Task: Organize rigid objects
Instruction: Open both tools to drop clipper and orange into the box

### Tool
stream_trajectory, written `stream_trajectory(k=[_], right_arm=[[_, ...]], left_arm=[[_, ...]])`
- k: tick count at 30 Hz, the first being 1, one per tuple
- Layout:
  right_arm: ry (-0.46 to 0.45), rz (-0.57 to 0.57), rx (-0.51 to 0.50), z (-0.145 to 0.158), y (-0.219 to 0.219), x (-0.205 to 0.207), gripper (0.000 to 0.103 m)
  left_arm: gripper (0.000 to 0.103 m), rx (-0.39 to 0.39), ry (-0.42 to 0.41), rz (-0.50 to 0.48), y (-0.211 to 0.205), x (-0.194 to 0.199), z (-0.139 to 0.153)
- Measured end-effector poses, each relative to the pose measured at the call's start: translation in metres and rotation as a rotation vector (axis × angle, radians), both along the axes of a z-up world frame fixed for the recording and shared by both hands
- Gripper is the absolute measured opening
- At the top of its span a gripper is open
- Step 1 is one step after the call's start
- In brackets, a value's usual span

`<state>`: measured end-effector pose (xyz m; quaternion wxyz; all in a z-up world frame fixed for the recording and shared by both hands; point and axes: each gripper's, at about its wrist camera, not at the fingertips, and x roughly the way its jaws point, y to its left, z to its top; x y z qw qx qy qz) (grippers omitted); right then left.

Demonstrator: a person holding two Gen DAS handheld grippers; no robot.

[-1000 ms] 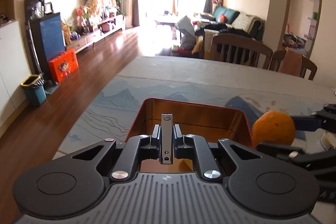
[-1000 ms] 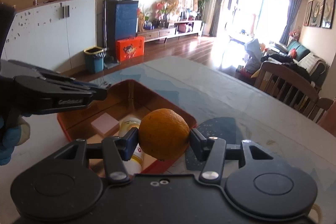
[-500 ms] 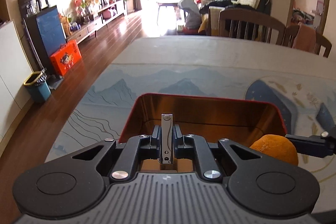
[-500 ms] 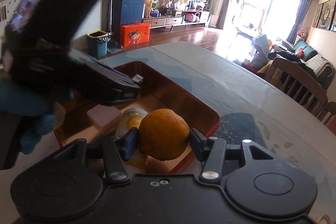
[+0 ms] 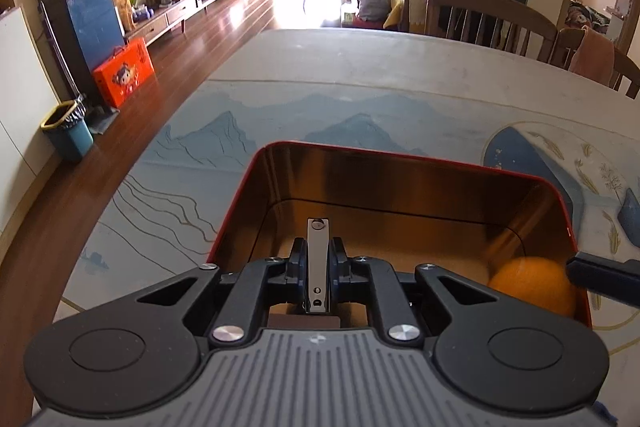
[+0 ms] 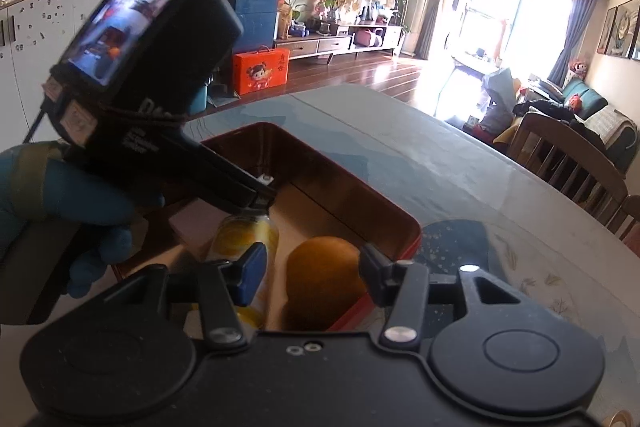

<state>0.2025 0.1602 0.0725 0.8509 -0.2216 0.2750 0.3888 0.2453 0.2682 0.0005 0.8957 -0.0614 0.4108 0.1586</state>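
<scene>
Room: living room; table [image 5: 360,67] with a mountain-print cover.
Hidden: pink block [image 6: 192,223] mostly behind left gripper [image 5: 318,267].
Count: one orange [image 6: 320,279], one can [image 6: 244,239], one nail clipper [image 5: 317,263].
Tin [image 5: 400,163]: holds orange, can, block.
Left gripper: clamped on the clipper, over the tin.
Right gripper [image 6: 312,275]: half-wide, pads clear of the orange lying between them.

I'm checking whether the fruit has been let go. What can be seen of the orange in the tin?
The orange is round, with dull, finely dimpled peel, and looks whole. It sits in the near right corner of the red tin, on its gold floor, close to the wall. The right gripper has its jaws standing on either side of it, with a gap at each side, so nothing presses on it. A yellow can lies beside it, apart. The left wrist view shows it low in that corner.
</scene>
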Motion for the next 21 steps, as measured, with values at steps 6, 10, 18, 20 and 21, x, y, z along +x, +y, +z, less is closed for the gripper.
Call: stream_trajectory(k=[6,10,18,20,21], right_arm=[[0.0,0.004,0.018,0.005,-0.003,-0.004,0.056],[0.012,-0.008,0.029,0.008,-0.011,-0.003,0.062],[0.051,-0.042,0.071,0.014,-0.027,0.002,0.066],[0.049,-0.054,0.077,0.015,-0.03,0.003,0.07],[0.054,-0.055,0.081,0.016,-0.031,0.003,0.07]], left_arm=[[0.012,-0.005,0.007,0.005,0.0,0.0,0.0],[0.012,-0.009,0.003,0.014,0.0,-0.001,0.001],[0.013,-0.002,-0.01,0.021,-0.001,-0.007,0.006],[0.013,0.004,-0.017,0.026,-0.002,-0.01,0.006],[0.013,0.004,-0.02,0.03,-0.002,-0.011,0.007]])
